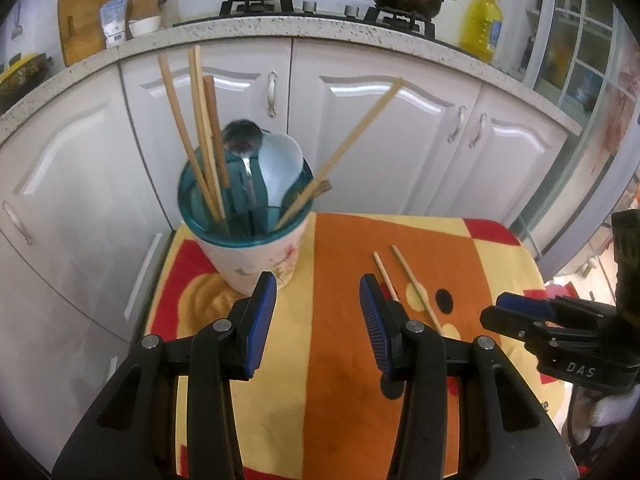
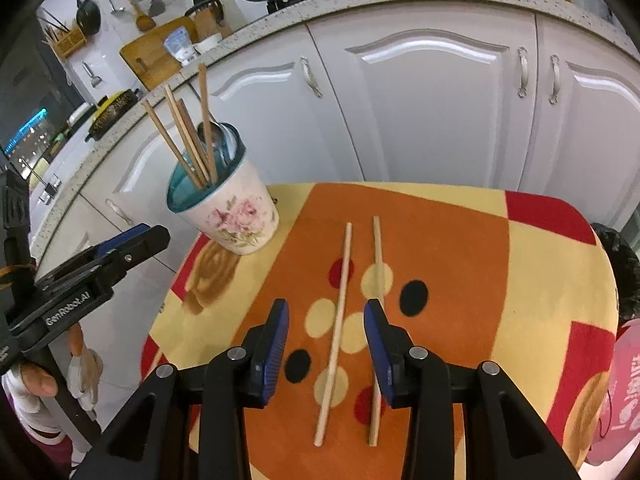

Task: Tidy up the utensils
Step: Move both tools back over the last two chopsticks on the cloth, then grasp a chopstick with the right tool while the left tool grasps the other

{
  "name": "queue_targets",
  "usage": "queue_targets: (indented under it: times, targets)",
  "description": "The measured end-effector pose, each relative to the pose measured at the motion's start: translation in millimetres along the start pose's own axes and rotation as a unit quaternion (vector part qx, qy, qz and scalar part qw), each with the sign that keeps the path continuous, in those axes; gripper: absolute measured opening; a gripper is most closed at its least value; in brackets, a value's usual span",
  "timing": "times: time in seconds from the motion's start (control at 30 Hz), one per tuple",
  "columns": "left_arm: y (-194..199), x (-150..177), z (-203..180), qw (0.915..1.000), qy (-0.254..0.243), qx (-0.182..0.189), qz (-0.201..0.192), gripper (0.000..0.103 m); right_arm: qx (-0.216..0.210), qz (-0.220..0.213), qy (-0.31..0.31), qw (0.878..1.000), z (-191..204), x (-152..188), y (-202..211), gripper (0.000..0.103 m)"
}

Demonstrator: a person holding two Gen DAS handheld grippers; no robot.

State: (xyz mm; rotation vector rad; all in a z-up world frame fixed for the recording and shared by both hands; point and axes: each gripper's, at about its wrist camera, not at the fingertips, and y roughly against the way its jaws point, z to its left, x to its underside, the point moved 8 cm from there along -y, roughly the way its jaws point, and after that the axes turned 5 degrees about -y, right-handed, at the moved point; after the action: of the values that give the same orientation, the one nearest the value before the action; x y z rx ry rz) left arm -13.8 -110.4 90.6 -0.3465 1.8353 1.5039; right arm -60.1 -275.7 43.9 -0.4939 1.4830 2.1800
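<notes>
The small table with the orange, yellow and red patterned cloth [image 2: 460, 240] is carrying the white floral cup with the teal rim [image 2: 230, 210], which is already holding chopsticks and spoons. Two loose pale wooden chopsticks [image 2: 340, 300] are lying side by side nearby. The right gripper [image 2: 326, 344] is hovering spread around the left stick, probably not touching it. It should be lowering squarely, then pinching one stick mid-length. The left gripper [image 1: 318, 320] is also waiting spread, near the cup.

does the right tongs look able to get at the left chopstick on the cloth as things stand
Probably yes. The right tongs are open and empty, and the left chopstick lies flat between their fingers with nothing over it. The other chopstick lies apart from it; the cup stands well clear.
</notes>
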Motion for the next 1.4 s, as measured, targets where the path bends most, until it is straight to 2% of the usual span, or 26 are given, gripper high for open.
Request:
queue_targets:
  times: [0.4, 0.6, 0.7, 0.73, 0.77, 0.97, 1.1, 1.13, 1.23, 1.4]
  targets:
    - [-21, 13, -7, 0.9997, -0.003, 0.006, 0.024, 0.043, 0.016, 0.029, -0.028, 0.999, -25, -1, -47, 0.037]
    - [-39, 19, -11, 0.9989, 0.001, 0.012, 0.045, 0.043, 0.026, 0.051, -0.019, 0.998, -27, -14, -87, 0.026]
    - [-49, 20, -13, 0.9984, -0.001, 0.014, 0.054, 0.043, 0.044, 0.067, -0.008, 0.997, -32, -13, -106, 0.014]
    - [-53, 20, -14, 0.9983, -0.001, 0.015, 0.057, 0.043, 0.052, 0.074, -0.005, 0.996, -36, -9, -109, 0.007]
    - [-57, 20, -16, 0.9981, -0.002, 0.016, 0.060, 0.043, 0.050, 0.071, -0.005, 0.996, -38, -6, -108, 0.005]
    - [-87, 18, -34, 0.9960, -0.005, 0.037, 0.081, 0.043, 0.035, 0.064, -0.046, 0.996, -64, 12, -80, 0.005]
    - [-109, 16, -49, 0.9940, -0.005, 0.052, 0.096, 0.042, 0.027, 0.076, -0.055, 0.995, -75, 22, -67, 0.005]
    - [-116, 15, -54, 0.9933, -0.007, 0.055, 0.101, 0.042, 0.029, 0.072, -0.055, 0.995, -78, 20, -66, 0.007]
    - [-134, 14, -62, 0.9920, -0.012, 0.053, 0.114, 0.042, 0.025, 0.054, -0.063, 0.996, -81, 7, -63, 0.033]
    - [-156, 8, -65, 0.9909, -0.008, 0.043, 0.127, 0.042, 0.032, 0.056, -0.044, 0.997, -79, -11, -76, 0.033]
